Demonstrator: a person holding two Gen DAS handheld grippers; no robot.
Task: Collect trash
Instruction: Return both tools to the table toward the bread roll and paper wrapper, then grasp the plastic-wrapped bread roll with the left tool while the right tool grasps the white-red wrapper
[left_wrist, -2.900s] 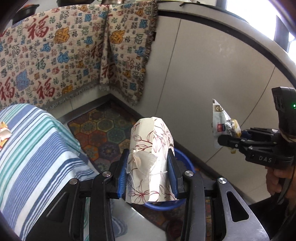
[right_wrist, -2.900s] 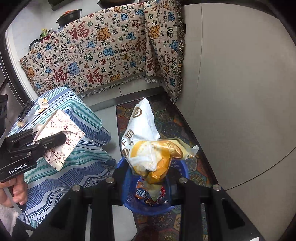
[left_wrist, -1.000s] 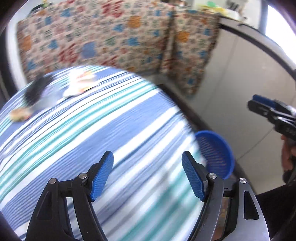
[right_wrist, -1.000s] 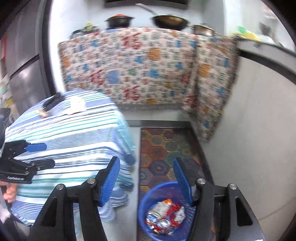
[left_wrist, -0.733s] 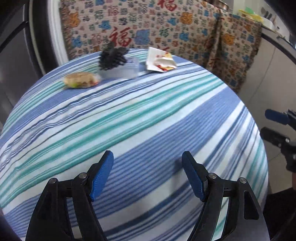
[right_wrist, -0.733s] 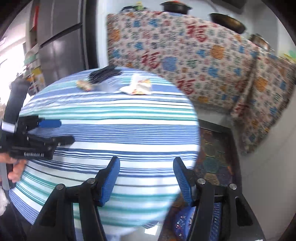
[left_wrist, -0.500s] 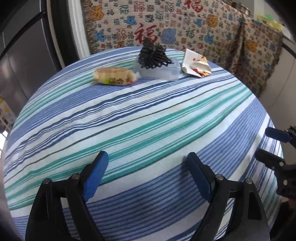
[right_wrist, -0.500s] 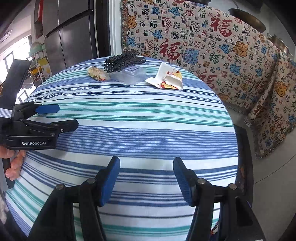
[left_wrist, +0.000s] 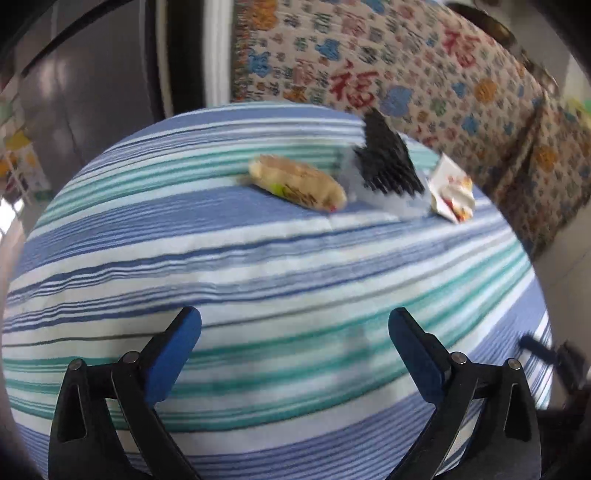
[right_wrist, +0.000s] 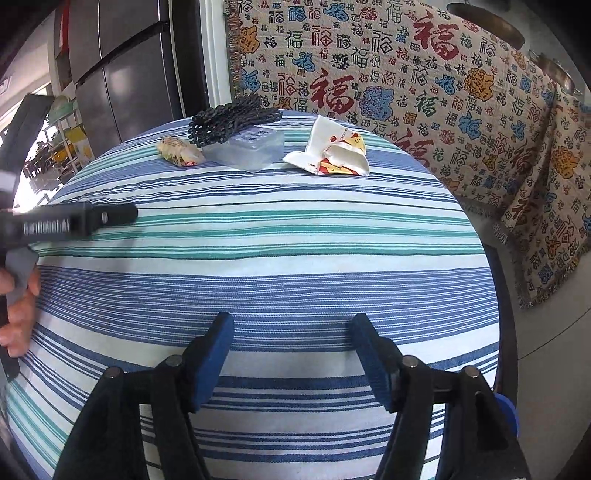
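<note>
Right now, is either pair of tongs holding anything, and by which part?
Nothing is held. The left tongs and right tongs are both opening, with only the striped tablecloth beneath.

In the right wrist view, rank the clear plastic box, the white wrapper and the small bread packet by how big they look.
1. white wrapper and clear plastic box: look about alike, so unranked
2. small bread packet: clearly smallest

All three lie at a similar distance.

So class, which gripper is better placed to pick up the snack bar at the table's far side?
Probably the left gripper: the bar lies nearly ahead of its opening, empty jaws. The right gripper sits nearer the white wrapper.
</note>
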